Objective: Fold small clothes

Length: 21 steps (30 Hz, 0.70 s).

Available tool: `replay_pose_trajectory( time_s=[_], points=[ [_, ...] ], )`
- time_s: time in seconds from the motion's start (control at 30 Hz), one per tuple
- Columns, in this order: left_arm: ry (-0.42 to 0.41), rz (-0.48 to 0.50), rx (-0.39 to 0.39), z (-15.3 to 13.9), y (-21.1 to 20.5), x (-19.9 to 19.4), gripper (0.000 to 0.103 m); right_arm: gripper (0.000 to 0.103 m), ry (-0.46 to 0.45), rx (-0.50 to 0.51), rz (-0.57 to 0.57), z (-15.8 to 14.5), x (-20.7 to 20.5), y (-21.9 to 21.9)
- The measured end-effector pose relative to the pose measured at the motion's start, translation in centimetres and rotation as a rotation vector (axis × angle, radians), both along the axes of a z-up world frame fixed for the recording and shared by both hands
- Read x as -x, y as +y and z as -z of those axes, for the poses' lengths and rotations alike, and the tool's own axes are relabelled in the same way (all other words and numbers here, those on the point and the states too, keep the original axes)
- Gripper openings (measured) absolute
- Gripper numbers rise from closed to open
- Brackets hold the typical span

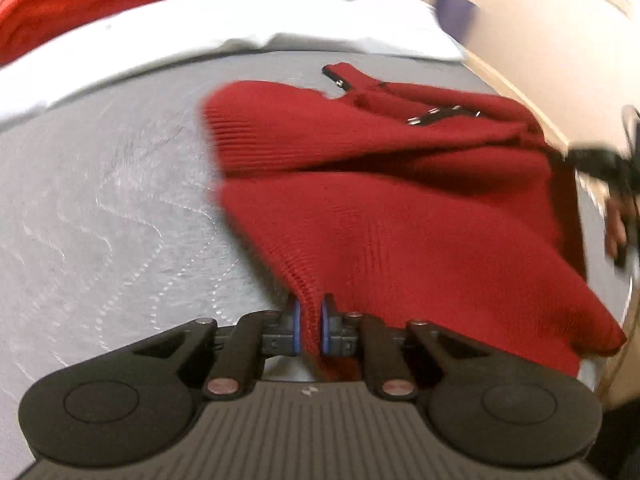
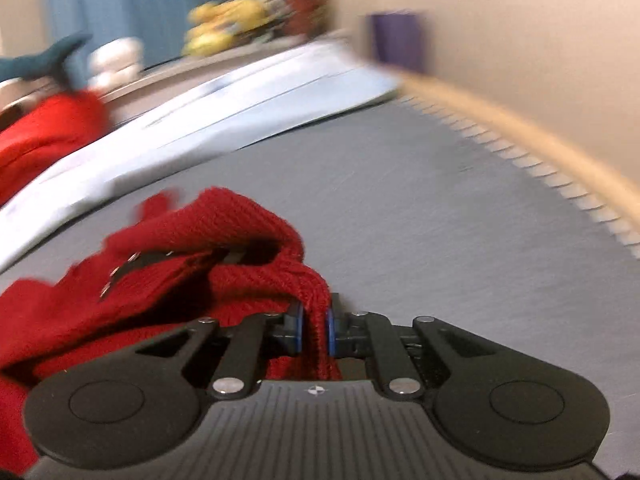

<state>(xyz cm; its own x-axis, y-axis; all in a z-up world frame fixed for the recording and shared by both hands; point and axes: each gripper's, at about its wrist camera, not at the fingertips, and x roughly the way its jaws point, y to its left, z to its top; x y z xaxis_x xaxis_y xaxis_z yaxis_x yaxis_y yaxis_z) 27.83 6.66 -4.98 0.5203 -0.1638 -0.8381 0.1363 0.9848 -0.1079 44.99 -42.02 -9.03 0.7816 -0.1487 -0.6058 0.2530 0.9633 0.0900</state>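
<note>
Nearest my lens on the left, the left hand-held gripper (image 1: 311, 326) is pinched narrow on a ribbed edge of the red knit (image 1: 400, 208), the blue pads (image 1: 296, 326) squeezing a fold of it. From there the knit spreads away and to the right over the grey bed (image 1: 120, 200), partly lifted and bunched, with a dark strap and metal clips (image 1: 424, 118) lying on its upper part. Beyond it runs a white sheet (image 1: 240, 28), and a second red cloth (image 1: 80, 4) lies at the far left. Everything is blurred, so I judge the rig is moving

Over to the right, the right hand-held gripper (image 2: 315, 330) is likewise clamped on another ribbed edge, the knit trailing off to its left, bare bed to its right and a wooden edge (image 2: 520, 128) past that

I read this as the spread-out or first-fold step: both corners are held, nothing is folded yet. Next I need to keep both grips, draw the cloth taut and flat, then carry the held edge over the rest
</note>
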Motion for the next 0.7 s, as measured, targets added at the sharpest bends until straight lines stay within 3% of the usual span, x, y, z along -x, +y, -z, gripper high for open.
replay_pose_trajectory(
  time_s=[0.07,0.17,0.2,0.27,0.33,0.43,0.5,0.57,0.6,0.63,0.7],
  points=[
    [0.042,0.032,-0.022,0.3,0.6,0.3,0.008,0.011,0.037,0.024,0.098,0.9,-0.2,-2.0],
    [0.107,0.074,-0.052,1.7,1.1,0.6,0.008,0.02,0.116,-0.006,0.124,3.4,-0.1,-3.0],
    [0.115,0.07,-0.041,1.8,1.3,0.5,0.009,0.033,0.111,-0.005,0.147,3.5,0.3,-3.0],
    [0.141,0.03,0.048,1.7,2.0,0.4,0.015,0.038,0.063,0.013,0.152,2.2,1.5,-2.5],
    [0.189,-0.009,0.175,2.5,2.5,1.0,0.039,0.043,-0.004,0.006,0.124,0.3,3.3,-2.2],
    [0.281,0.004,0.25,5.2,1.0,1.2,0.046,0.054,-0.075,-0.06,0.047,-2.9,7.4,-2.3],
    [0.305,0.004,0.24,6.4,-0.4,1.3,0.046,0.056,-0.087,-0.099,0.021,-4.7,10.3,-3.3],
    [0.279,-0.001,0.198,7.3,-1.5,1.1,0.045,0.057,-0.092,-0.133,0.005,-5.9,13.4,-4.2],
    [0.251,0.012,0.167,7.2,-1.9,1.1,0.037,0.059,-0.089,-0.143,0.002,-6.1,14.7,-5.0],
    [0.226,0.036,0.136,6.8,-2.2,1.1,0.011,0.061,-0.08,-0.149,0.001,-6.2,16.3,-5.6],
    [0.186,0.105,0.124,5.3,-2.4,2.0,0.011,0.063,-0.059,-0.149,0.008,-5.7,19.2,-6.3]
  ],
)
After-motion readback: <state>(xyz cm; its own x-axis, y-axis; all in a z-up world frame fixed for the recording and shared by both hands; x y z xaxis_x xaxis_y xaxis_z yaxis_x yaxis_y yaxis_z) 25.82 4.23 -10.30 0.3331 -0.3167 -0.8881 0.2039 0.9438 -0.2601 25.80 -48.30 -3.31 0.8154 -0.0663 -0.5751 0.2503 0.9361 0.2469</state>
